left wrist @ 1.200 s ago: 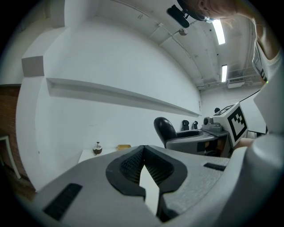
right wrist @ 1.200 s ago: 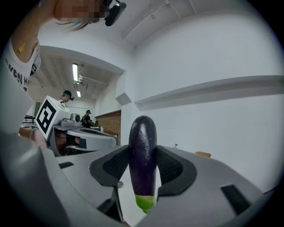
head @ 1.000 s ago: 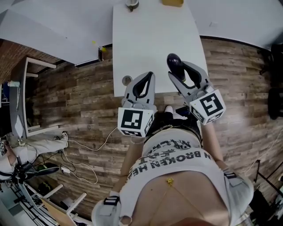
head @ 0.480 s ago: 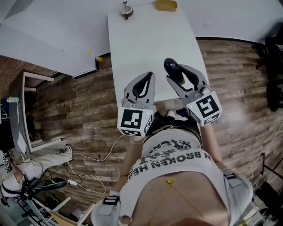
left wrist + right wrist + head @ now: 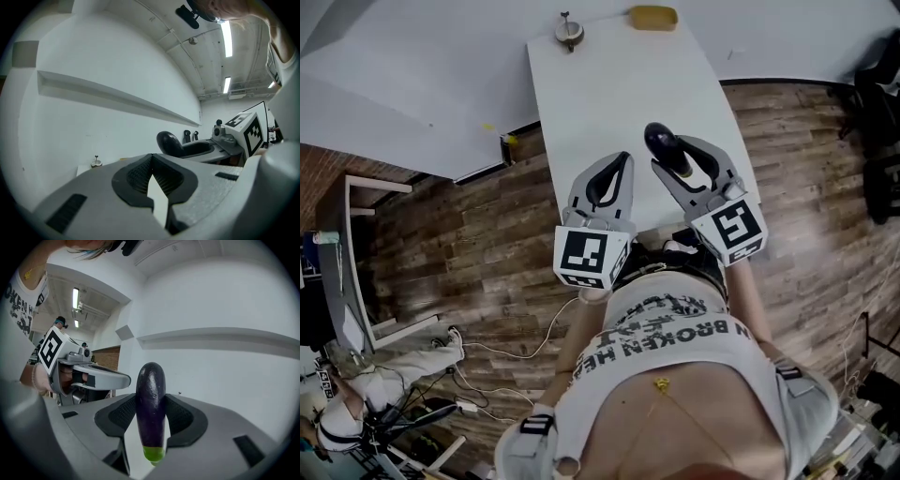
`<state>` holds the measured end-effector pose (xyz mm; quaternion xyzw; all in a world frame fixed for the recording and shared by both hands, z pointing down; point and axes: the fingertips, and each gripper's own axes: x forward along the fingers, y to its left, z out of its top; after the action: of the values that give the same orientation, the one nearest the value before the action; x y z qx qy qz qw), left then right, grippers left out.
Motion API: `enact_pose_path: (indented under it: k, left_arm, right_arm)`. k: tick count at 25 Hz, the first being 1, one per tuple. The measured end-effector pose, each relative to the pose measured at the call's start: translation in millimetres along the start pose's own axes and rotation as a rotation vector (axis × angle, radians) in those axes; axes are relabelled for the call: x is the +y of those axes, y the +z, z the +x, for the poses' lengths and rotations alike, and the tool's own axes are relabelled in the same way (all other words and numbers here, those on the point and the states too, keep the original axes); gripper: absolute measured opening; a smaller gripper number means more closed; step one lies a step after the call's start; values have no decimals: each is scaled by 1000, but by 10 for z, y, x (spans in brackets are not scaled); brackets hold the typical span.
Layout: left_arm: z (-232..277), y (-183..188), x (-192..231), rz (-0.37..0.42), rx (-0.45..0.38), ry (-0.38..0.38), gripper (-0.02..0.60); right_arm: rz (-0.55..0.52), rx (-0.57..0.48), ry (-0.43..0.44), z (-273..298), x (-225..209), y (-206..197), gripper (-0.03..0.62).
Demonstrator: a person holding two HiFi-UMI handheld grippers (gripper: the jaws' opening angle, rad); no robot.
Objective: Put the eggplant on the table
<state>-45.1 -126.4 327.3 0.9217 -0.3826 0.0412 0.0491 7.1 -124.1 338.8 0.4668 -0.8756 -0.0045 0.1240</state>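
Observation:
A dark purple eggplant (image 5: 151, 404) with a green stem end stands upright between the pads of my right gripper (image 5: 152, 414), which is shut on it. In the head view the eggplant (image 5: 660, 141) pokes out of the right gripper (image 5: 672, 155) above the near end of the long white table (image 5: 609, 84). Just to its left, my left gripper (image 5: 622, 161) is over the same end of the table. Its tips (image 5: 151, 161) meet with nothing between them. From the left gripper view the eggplant (image 5: 169, 143) shows at the right.
At the table's far end stand a small round knobbed object (image 5: 569, 30) and a yellow thing (image 5: 652, 17). Wooden floor runs along both sides of the table, with cables (image 5: 487, 361) and a white frame (image 5: 356, 244) at the left. A white wall lies beyond.
Both grippers have moved forward together, from the table's near edge to over its near end. The eggplant has stayed in the right gripper.

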Motion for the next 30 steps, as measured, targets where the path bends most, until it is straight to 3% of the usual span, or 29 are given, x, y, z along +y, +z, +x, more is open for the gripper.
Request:
enact_pose_path:
  k: [9, 16, 24, 30]
  left_arm:
    - [7, -91, 254, 3, 13, -21, 5]
    - [88, -114, 319, 0, 24, 18, 5]
    - [605, 35, 227, -15, 17, 76, 5]
    - [759, 19, 37, -12, 30, 109, 5]
  right_arm:
    - [25, 5, -8, 300, 70, -58, 198]
    - [23, 8, 12, 361, -43, -85, 198]
    - [26, 5, 59, 368, -660, -51, 198]
    - [40, -4, 91, 225, -838, -106, 198]
